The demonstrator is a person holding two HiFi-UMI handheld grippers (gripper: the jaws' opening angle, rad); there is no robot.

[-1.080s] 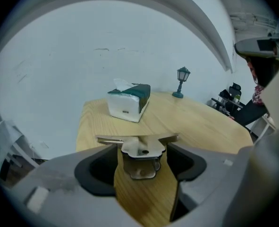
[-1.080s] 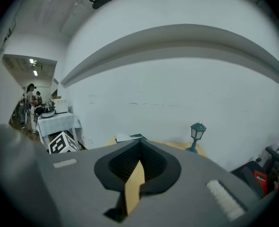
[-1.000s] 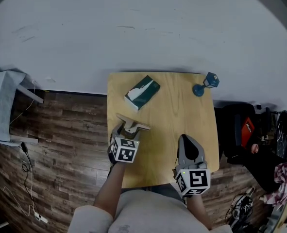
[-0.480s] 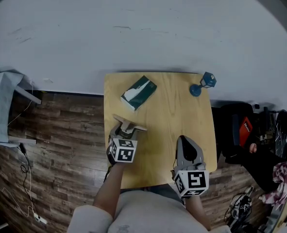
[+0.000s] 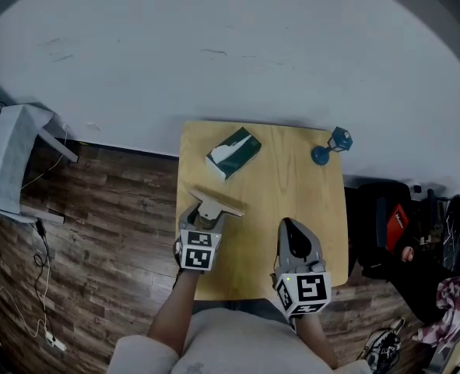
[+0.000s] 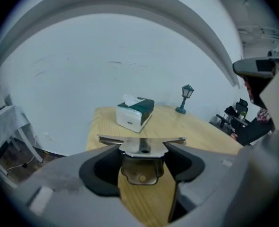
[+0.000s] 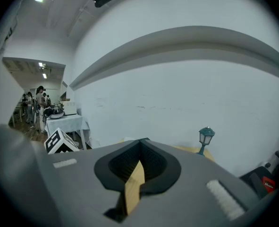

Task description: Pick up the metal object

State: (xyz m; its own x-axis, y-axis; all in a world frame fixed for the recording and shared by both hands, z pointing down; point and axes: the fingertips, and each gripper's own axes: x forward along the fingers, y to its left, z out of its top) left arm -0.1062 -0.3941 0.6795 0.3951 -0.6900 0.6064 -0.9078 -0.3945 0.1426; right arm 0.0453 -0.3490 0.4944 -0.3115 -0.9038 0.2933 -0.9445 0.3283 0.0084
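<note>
— What fills most of the view?

— A plain white wall (image 5: 230,45) rises past the far edge of the light wooden square tabletop (image 5: 276,185). A dark wood-plank floor (image 5: 113,209) lies off the tabletop's left side.

— And next in size?

— The grey left claw (image 5: 208,215). It is over the near left part of the tabletop, close to the left edge, pointing toward the far side and tilted downward. Its jaws have just been closing. They stand fairly wide, with the pads pressed on either side of a flat, shiny T-shaped metal object (image 6: 141,167).

— The other one?

— The grey right claw (image 5: 292,228) is over the near right part of the tabletop. Its jaws are brought together with nothing between them.

— What lies on the tabletop?

— A green and white cardboard tissue box (image 5: 233,152) is on the far left part, turned at a slant to the edges. A white tissue pokes from its top.

— Where exactly is the metal object?

— It is in the left claw's grip, over the tabletop's near left part. Its stem is between the jaws and its crossbar lies across the jaw tips on their far side. I cannot tell whether it clears the wood.

— Anything smaller?

— A small teal lantern-shaped lamp (image 5: 332,145) stands upright at the tabletop's far right corner, well apart from both claws.
</note>
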